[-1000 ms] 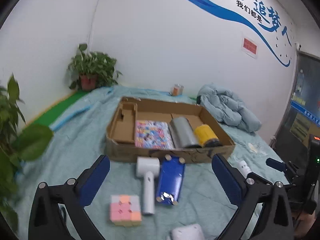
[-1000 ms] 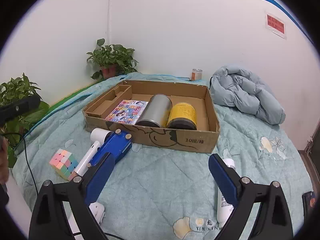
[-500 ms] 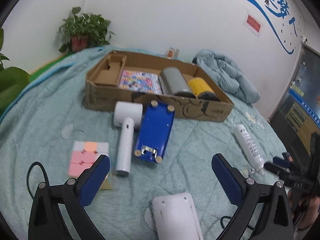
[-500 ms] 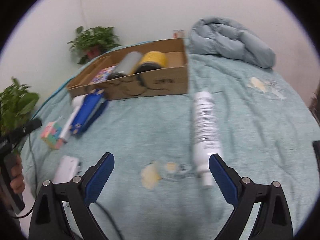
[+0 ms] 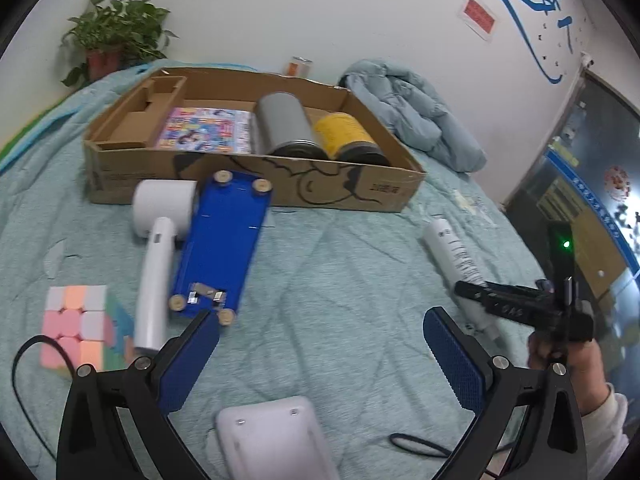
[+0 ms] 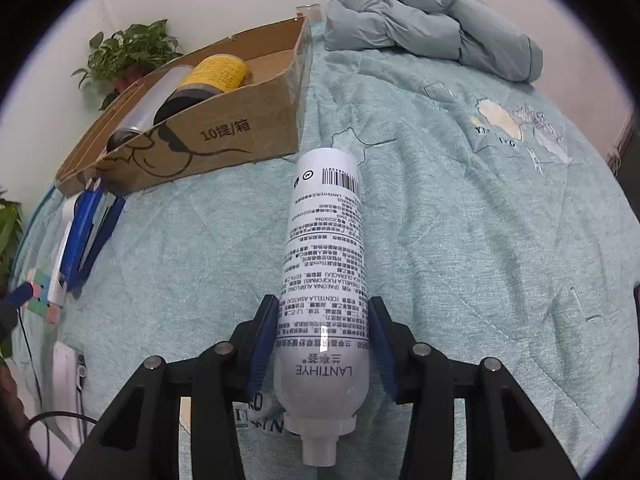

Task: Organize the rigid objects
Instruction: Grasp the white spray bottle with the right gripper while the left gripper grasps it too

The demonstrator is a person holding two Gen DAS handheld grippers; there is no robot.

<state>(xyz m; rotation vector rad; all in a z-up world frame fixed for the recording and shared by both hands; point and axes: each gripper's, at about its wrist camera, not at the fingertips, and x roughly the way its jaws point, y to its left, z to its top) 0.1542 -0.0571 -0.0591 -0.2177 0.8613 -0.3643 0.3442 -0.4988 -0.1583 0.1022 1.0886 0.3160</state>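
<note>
Right hand-held gripper (image 6: 323,332) has just closed onto the white bottle (image 6: 323,264); left hand-held gripper (image 5: 320,334) gapes wide

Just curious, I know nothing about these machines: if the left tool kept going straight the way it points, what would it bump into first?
Probably the bare teal bedspread: the open left tool angles down at it, with nothing between its blue fingers.

one cardboard box (image 5: 256,184), two cans (image 5: 286,126) lying inside it, one colourful booklet (image 5: 206,130), one white hair dryer (image 5: 158,236), one blue case (image 5: 224,240), one puzzle cube (image 5: 78,320), one white bottle (image 6: 324,280), one folded quilt (image 6: 432,20), two potted plants (image 5: 116,36) at upper left
</note>
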